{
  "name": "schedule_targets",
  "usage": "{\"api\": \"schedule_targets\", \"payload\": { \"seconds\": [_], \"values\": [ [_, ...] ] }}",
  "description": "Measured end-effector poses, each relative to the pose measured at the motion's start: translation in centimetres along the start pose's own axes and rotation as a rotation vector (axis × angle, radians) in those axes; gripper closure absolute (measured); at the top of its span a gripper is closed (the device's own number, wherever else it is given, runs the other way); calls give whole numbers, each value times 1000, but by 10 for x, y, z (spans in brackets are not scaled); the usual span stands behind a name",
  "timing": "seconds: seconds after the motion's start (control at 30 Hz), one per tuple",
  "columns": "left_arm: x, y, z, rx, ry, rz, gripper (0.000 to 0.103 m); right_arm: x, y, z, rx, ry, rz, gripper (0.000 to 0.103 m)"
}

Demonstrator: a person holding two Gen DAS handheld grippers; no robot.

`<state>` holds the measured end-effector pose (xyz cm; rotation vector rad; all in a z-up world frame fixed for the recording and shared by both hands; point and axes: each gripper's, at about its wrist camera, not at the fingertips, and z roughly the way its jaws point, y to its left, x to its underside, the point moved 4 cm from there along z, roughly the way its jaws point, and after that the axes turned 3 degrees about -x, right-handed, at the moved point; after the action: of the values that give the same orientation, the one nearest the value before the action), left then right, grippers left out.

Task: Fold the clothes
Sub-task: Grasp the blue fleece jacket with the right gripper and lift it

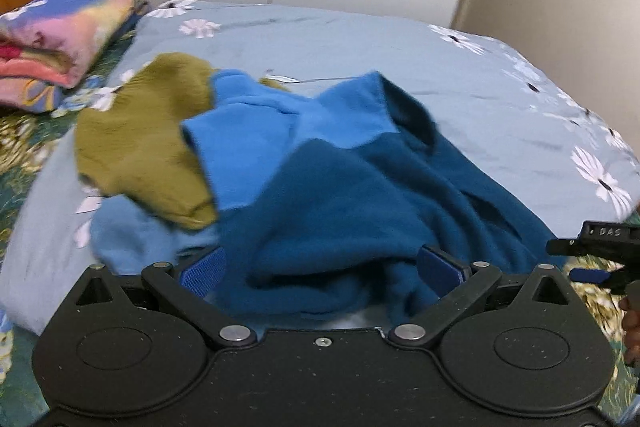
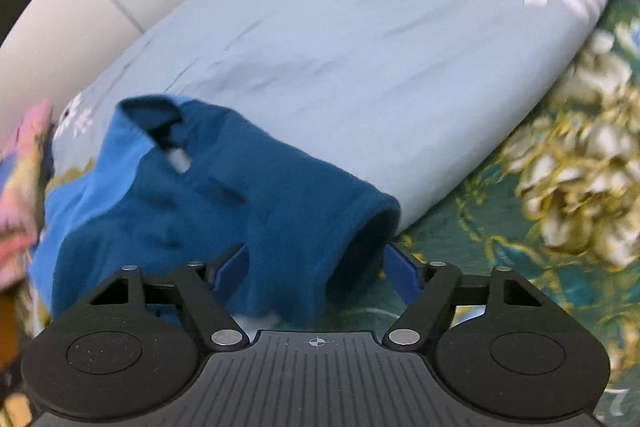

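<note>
My left hand-held gripper [image 1: 322, 267] has its two blue pads spread wide, and a bunched fold of the dark blue fleece garment [image 1: 360, 195] fills the gap between them. The fabric lies against the inner faces of the pads, but the jaws stand far apart, so I read this one as released around the cloth rather than clamped on it.

My right hand-held gripper [image 2: 316, 267] is likewise spread, its blue pads on either side of the cuffed sleeve opening [image 2: 372, 227] of the same dark blue fleece garment [image 2: 224, 187]. The sleeve mouth gapes toward the camera and sits between the jaws without being pinched flat.

The garment is crumpled on a pale blue quilt [image 1: 360, 39] printed with white flowers, which lies folded on a bed covered in a green and gold floral bedspread [image 2: 560, 147]. A lighter blue panel [image 1: 256, 131] of the garment shows on its far side, and an olive-green garment [image 1: 148, 131] lies partly under it, touching it on the left. A paler blue piece of cloth [image 1: 132, 239] shows beneath the olive one.

In the left wrist view a folded stack of pink and multicoloured fabric [image 1: 68, 31] sits well apart at the far left, and my right hand-held gripper shows at the right edge. The frames are slightly blurred.
</note>
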<state>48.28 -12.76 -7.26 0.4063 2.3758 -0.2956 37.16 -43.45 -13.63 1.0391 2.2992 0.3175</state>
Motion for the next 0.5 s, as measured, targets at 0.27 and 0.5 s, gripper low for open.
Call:
{"api": "schedule_targets", "payload": {
  "seconds": [0.27, 0.5],
  "values": [
    [-26, 12, -4, 47, 19, -138, 2, -10, 15, 15, -214, -22, 63, 94],
    [-43, -8, 2, 295, 138, -342, 2, 72, 99, -59, -494, 53, -348, 96]
  ]
}}
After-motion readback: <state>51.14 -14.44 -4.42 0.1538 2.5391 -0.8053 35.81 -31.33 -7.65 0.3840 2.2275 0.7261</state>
